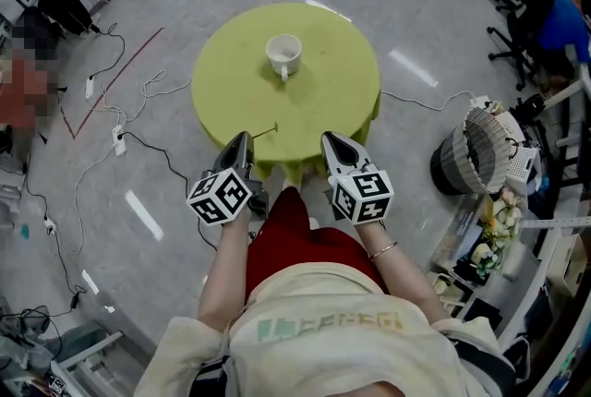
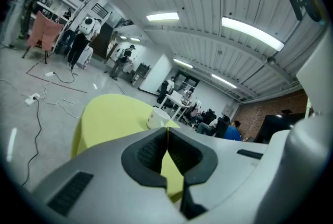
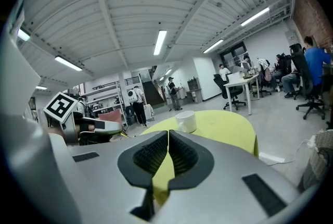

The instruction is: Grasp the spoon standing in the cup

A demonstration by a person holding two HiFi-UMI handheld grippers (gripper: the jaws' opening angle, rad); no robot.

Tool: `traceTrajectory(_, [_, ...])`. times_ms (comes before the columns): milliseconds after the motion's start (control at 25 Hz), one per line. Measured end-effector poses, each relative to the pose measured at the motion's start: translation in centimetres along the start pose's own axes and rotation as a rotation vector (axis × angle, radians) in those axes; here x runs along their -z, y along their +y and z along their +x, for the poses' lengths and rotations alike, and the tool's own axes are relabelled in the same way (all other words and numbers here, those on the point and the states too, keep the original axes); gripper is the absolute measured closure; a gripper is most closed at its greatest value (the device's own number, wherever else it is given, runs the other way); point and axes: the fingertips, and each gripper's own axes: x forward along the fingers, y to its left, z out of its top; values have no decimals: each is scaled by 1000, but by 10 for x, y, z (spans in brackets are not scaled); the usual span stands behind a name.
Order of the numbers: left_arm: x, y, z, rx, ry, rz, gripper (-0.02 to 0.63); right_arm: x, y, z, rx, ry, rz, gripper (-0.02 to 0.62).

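Nearest, grey left gripper point(image 1: 242, 138) and right gripper point(image 1: 330, 139), fingers pressed together; white ceramic cup point(image 1: 283, 52) at twelve o'clock across round yellow-green tabletop point(image 1: 346, 100), equidistant; spoon indiscernible.

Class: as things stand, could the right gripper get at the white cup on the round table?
Probably yes: nothing stands on the table between the right gripper and the cup. Its jaws are shut, though, and must open first.
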Motion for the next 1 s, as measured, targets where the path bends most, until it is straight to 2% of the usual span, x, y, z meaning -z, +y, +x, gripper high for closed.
traceTrajectory(1000, [1, 1, -16, -9, 0, 26, 581, 8, 11, -8, 7, 33, -31, 558])
